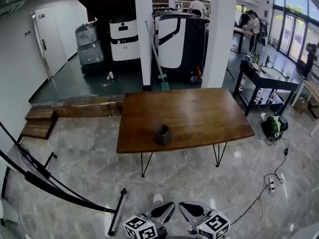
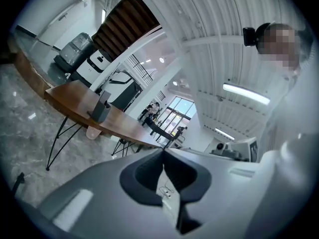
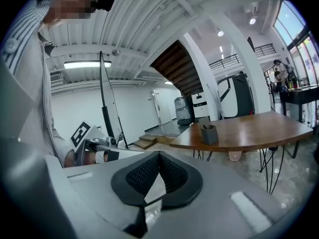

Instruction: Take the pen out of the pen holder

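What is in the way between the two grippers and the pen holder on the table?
Nothing visible. Only bare grey marbled floor lies between the left gripper, the right gripper and the brown wooden table. The dark grey pen holder stands alone near its front edge. Both grippers' jaws are shut, empty.

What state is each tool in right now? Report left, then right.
Left tool: closed, holding nothing.
Right tool: closed, holding nothing.

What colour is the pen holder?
The pen holder is dark grey, clearest in the right gripper view.
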Demonstrator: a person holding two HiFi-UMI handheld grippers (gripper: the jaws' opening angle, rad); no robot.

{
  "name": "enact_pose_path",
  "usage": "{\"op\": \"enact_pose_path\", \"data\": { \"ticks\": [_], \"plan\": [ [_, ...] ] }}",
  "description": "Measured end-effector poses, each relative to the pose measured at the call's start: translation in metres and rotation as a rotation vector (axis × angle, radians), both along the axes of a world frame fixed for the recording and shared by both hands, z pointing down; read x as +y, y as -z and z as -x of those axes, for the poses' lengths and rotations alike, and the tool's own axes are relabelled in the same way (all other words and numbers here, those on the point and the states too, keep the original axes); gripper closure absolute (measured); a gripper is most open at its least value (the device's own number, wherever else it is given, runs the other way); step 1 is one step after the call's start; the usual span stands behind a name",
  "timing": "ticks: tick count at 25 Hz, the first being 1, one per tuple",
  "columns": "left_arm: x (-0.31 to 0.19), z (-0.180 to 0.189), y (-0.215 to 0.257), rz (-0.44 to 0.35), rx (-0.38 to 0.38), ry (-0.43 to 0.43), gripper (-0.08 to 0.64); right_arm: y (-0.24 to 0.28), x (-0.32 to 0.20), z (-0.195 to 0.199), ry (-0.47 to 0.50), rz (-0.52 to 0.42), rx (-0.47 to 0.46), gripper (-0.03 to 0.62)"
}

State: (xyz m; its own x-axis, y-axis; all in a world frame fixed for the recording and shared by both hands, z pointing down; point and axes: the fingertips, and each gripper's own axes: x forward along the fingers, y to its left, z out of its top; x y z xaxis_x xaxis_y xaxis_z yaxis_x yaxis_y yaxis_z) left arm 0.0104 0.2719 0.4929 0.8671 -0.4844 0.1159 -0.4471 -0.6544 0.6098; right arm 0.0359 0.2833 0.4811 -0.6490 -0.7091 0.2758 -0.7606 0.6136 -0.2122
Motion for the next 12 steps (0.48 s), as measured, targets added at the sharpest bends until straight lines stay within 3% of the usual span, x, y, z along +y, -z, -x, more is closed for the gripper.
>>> {"op": "enact_pose_path", "data": {
  "ticks": [12],
  "plan": [
    [-0.190, 0.010, 0.020, -0.056, -0.041, 0.003, 0.554, 0.025, -0.187, 0.007, -0.046, -0.061, 0.031, 0.592]
  ]
}}
